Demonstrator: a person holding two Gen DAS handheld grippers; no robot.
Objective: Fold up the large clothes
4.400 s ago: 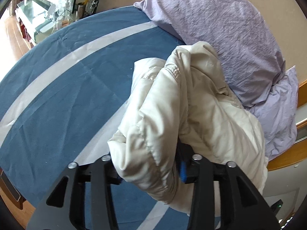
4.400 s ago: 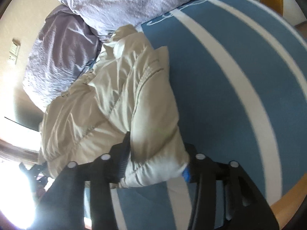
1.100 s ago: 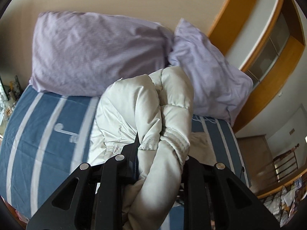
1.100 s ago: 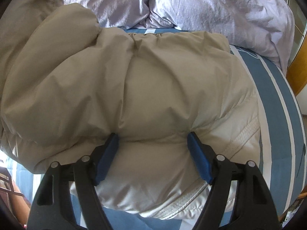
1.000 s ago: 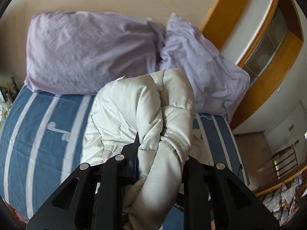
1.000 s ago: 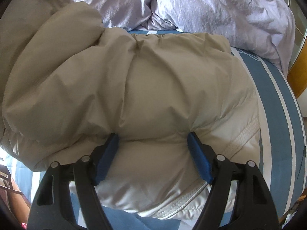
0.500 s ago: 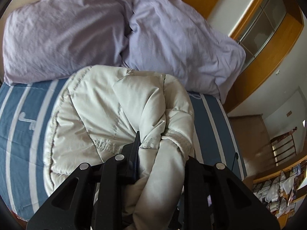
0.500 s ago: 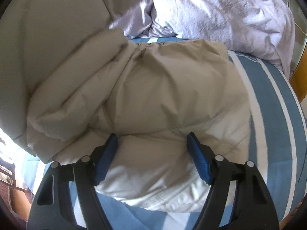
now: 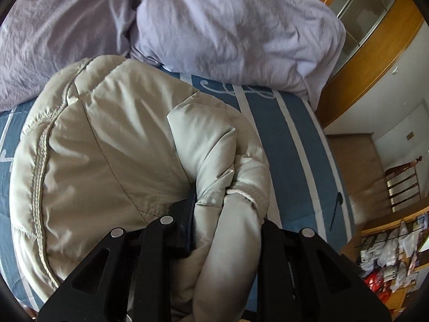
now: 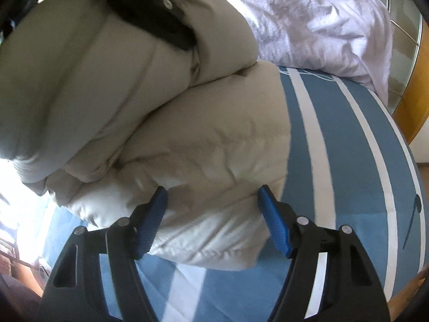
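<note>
Padding from the beige puffer jacket (image 9: 112, 150) fills the lower middle of the left wrist view, and the left hand-held gripper (image 9: 228, 214) is clamped on a thick bunched fold with a ribbed cuff at about 5 o'clock; its right finger is buried under the fabric and only the dark edge of the left finger (image 9: 190, 201) shows. The jacket lies heaped on the blue bed cover (image 9: 289, 145) with its pale stripes, reaching toward 11 o'clock, where it touches two lilac pillows (image 9: 228, 24) along the top. At 3 o'clock a wooden frame and a blurred room run off the edge. In the right wrist view the jacket (image 10: 214, 139) is doubled over, an upper roll lying on a lower layer, and the right hand-held gripper (image 10: 214, 214) stands wide apart, its blue pads (image 10: 273, 220) at either side of the lower layer's near edge; whether they press it is hard to tell. At 11 o'clock the other gripper's black body is partly cut off above the roll. Glare washes out everything at 8 o'clock.
</note>
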